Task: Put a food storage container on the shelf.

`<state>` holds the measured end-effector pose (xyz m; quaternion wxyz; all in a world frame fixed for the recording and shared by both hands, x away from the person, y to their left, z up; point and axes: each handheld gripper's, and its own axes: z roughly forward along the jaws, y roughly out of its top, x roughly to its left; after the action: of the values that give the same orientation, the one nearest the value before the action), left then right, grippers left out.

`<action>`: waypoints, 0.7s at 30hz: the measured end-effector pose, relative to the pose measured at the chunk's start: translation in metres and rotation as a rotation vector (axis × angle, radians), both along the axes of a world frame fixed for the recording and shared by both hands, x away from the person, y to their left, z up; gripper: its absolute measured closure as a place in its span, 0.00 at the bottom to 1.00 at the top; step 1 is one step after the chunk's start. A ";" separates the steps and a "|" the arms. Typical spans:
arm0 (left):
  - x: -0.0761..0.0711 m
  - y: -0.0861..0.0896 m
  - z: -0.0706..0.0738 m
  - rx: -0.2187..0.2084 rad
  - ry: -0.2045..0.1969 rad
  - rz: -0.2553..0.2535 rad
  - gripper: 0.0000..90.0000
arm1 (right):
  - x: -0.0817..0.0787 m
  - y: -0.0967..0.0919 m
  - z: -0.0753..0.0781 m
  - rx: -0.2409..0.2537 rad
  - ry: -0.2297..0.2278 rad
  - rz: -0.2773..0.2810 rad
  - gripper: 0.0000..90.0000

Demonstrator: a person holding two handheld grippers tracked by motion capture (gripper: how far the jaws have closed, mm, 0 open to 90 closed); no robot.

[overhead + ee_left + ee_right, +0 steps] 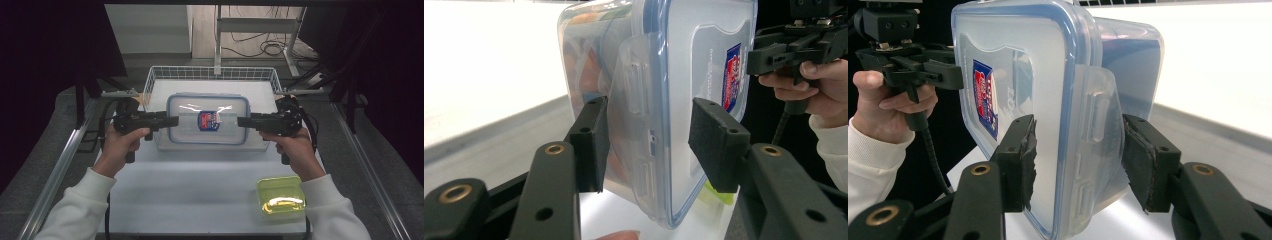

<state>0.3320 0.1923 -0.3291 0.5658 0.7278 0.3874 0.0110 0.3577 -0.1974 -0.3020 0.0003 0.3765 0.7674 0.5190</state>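
A clear plastic container (207,120) with a blue-rimmed lid and a red and blue label hangs level over the front of a white wire basket (210,72). My left gripper (172,121) holds its left end and my right gripper (242,121) its right end. In the left gripper view the container (674,75) stands on edge, and my left gripper (651,145) is shut across its side clip, one pad on the body and one on the lid. In the right gripper view my right gripper (1080,162) clamps the other clip end of the container (1048,75) the same way.
A small yellow-green box (281,195) lies on the white table near the front right, beside my right forearm. The wire basket takes up the far middle of the table. Metal rails run along both table sides.
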 end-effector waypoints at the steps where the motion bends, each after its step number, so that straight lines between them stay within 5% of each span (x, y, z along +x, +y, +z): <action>1: 0.002 0.000 0.001 -0.004 0.001 0.001 0.57 | 0.002 0.000 0.002 -0.003 0.001 0.000 0.56; 21: 0.054 -0.002 0.020 -0.014 0.018 0.001 0.57 | 0.052 -0.002 0.022 0.003 0.011 -0.010 0.55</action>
<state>0.3864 0.1906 -0.3096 0.5673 0.7237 0.3931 0.0020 0.4101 -0.1992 -0.2801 -0.0021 0.3833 0.7648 0.5179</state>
